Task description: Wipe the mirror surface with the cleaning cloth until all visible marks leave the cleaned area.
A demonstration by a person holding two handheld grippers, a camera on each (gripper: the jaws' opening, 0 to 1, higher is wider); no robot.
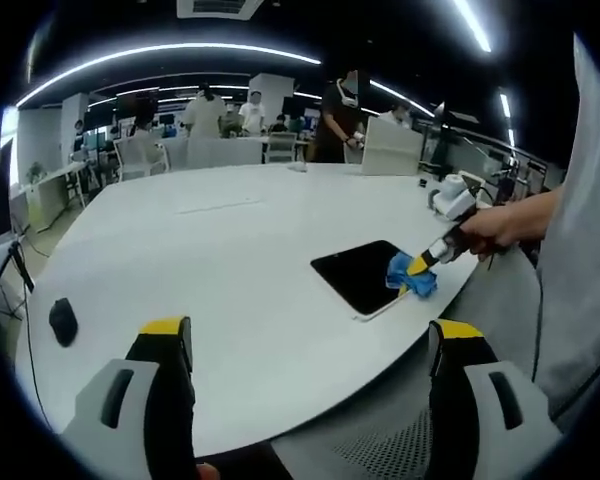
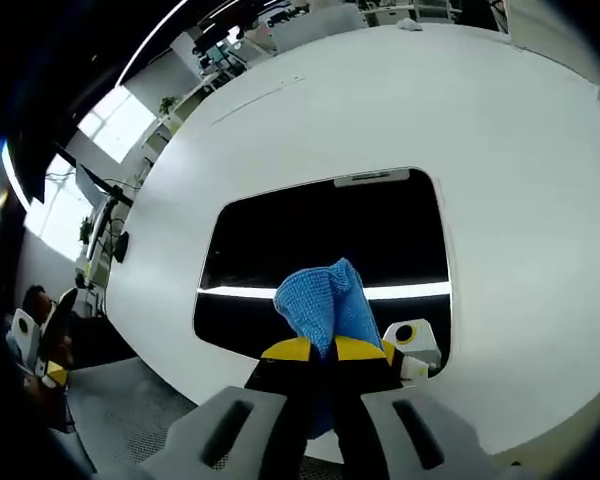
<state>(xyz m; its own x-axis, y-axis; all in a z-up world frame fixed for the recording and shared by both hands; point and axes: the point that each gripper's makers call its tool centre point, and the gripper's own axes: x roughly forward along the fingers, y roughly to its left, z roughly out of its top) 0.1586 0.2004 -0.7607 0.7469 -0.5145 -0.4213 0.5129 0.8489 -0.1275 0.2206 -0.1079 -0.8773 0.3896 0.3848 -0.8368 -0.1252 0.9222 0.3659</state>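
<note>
Already we have the work underway, so the risks sit mostly on the right side. Starting at the left, a small dark object (image 1: 63,321), perhaps a mouse, lies near the counter's (image 1: 230,250) left edge, well apart from everything else and no hazard. Our left gripper (image 1: 310,350) hangs off the near edge with its jaws wide apart and nothing between them; if it drifts away, nothing steadies the work.

Moving right, the mirror (image 1: 362,275) lies flat close to the counter's near-right edge, its corner almost at the rim. We judge that a hard stroke toward that edge could slide it off, since nothing pins it.

Further right, our right gripper (image 2: 326,349) is clamped on the blue cleaning cloth (image 2: 326,300), whose bunched end presses on the mirror's (image 2: 280,240) near part. Only a small wad sticks out past the jaws, so the yellow tips could scrape the glass if we tilt too low, and the cloth could pull loose under drag.

We cannot make out any marks on the dark surface, where a ceiling light reflects as a bright bar, so we may stop early or skip the far corners.
</note>
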